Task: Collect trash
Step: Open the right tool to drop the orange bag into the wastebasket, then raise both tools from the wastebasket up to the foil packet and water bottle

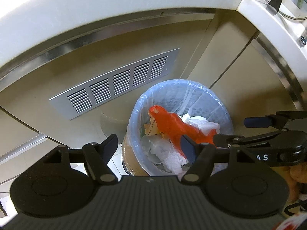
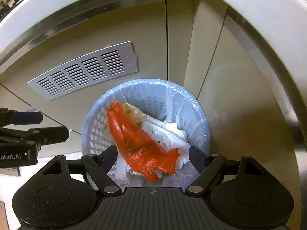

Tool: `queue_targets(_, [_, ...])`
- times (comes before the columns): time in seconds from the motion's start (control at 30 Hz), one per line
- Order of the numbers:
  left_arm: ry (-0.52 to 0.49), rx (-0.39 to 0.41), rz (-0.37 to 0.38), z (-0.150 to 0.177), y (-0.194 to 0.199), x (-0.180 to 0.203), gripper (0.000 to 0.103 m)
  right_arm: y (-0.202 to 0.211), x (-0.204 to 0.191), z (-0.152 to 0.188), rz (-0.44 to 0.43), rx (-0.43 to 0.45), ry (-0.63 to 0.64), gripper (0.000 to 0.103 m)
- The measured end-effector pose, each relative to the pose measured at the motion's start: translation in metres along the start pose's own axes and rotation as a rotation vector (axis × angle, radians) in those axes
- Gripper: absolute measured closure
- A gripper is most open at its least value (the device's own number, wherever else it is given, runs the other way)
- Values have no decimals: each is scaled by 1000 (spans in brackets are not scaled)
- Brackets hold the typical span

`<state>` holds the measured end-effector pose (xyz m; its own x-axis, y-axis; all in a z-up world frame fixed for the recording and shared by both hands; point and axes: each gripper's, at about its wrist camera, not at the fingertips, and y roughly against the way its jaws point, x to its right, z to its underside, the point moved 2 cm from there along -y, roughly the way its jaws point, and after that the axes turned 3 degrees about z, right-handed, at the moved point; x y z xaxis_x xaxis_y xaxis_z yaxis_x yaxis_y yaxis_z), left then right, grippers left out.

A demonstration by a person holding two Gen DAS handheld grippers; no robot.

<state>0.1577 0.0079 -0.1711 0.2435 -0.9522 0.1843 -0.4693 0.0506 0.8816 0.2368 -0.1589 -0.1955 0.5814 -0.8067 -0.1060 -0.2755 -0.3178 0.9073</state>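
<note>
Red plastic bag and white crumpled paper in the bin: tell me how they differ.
The red plastic bag is glossy, long and stretched diagonally across the top of the pile; the white crumpled paper is matte, bunched up and lies partly beneath and beside the bag. Both sit loose inside the lined blue basket, held by neither gripper.

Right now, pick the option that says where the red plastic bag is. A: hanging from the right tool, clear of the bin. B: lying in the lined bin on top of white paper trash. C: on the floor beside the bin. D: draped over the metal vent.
B: the red plastic bag lies inside the lined bin on crumpled white paper, and the right tool hangs open above it, not gripping it.
</note>
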Motion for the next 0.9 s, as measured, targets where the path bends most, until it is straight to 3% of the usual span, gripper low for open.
queue_targets(0.5, [-27, 139, 41, -18, 58, 12, 34, 62, -9, -8, -78, 128, 34, 22])
queue_targets(0.77, [-58, 226, 73, -33, 96, 20, 34, 112, -21, -23, -153, 267, 114, 22])
queue_targets(0.9, [-66, 279, 84, -45, 115, 20, 34, 133, -27, -30, -141, 352, 159, 22])
